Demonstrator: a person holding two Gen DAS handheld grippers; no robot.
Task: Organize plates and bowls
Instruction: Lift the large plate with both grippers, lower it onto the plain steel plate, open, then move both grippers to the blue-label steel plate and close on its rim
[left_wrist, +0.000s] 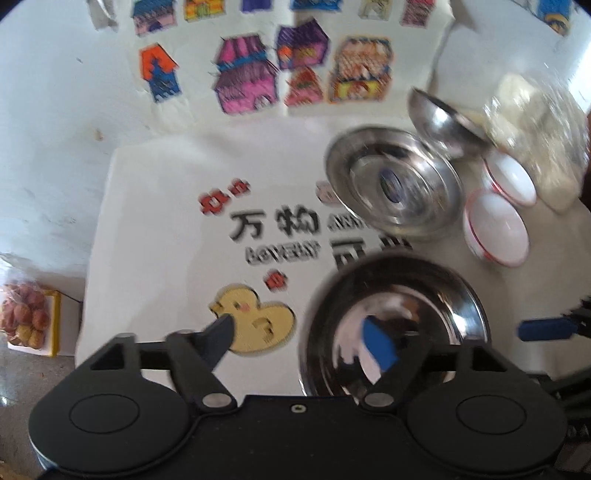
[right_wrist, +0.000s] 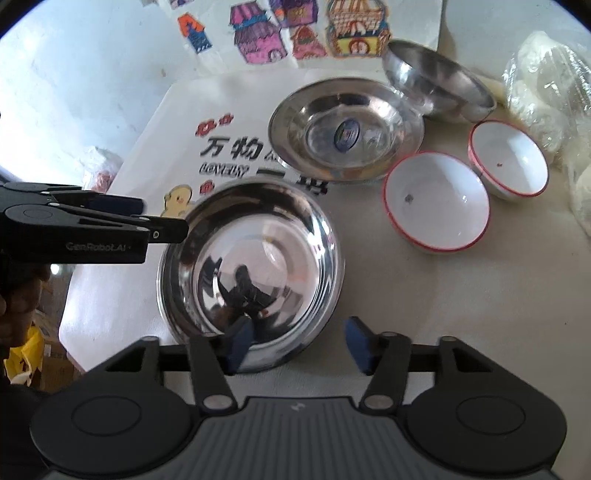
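Note:
A shiny steel plate (right_wrist: 255, 269) lies near the table's front, also in the left wrist view (left_wrist: 399, 317). My right gripper (right_wrist: 297, 347) is open, its left finger over the plate's near rim. My left gripper (left_wrist: 303, 339) is open, its right finger over the plate, and shows at the plate's left rim in the right wrist view (right_wrist: 162, 225). Behind lie a second steel plate with a blue sticker (right_wrist: 347, 129), a steel bowl (right_wrist: 439, 85) tilted on its far rim, and two white red-rimmed bowls (right_wrist: 436, 203) (right_wrist: 509, 158).
A white printed sheet (right_wrist: 173, 122) with a yellow duck (left_wrist: 255, 321) covers the table's left part. Plastic bags of white stuff (right_wrist: 550, 88) sit at the right. A box of red fruit (left_wrist: 29, 317) stands below the table's left edge.

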